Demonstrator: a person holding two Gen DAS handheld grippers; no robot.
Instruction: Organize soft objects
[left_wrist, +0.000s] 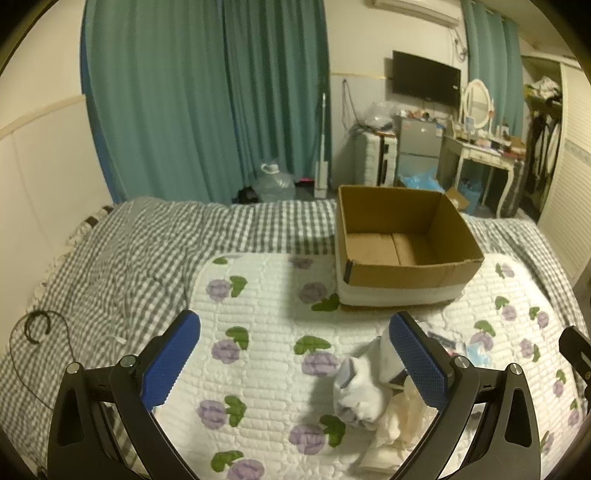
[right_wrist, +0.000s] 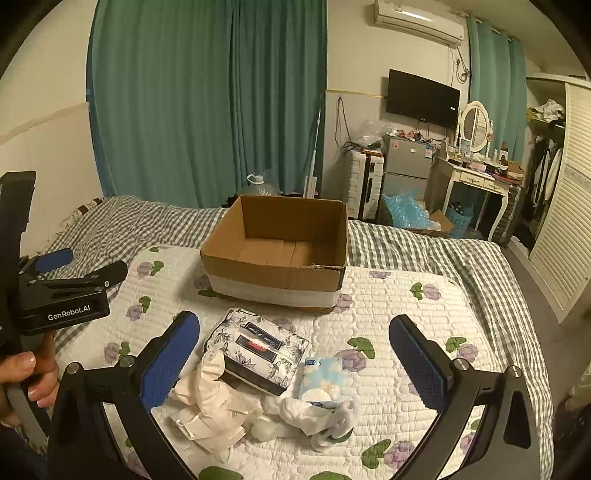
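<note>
— Looking ahead, what's in the cardboard box (right_wrist: 275, 254)?

— Nothing that I can see; only its bare brown floor shows. It sits open-topped on the floral quilt (right_wrist: 402, 321) on the bed (left_wrist: 110, 254), beyond both my grippers.

— And the soft things?

— Heaped on the quilt, outside the box. A floral pouch (right_wrist: 258, 347) lies nearest the box, a pale blue tissue pack (right_wrist: 320, 380) just beside it, cream cloth (right_wrist: 207, 398) and white socks (right_wrist: 314, 413) tangled in front.

— Your grippers?

— My right gripper (right_wrist: 295, 362) hangs over the heap, fingers spread wide, holding nothing. My left gripper (left_wrist: 295, 362) is spread wide too, a white sock (left_wrist: 364, 391) lying by its right finger, ungrasped.
</note>
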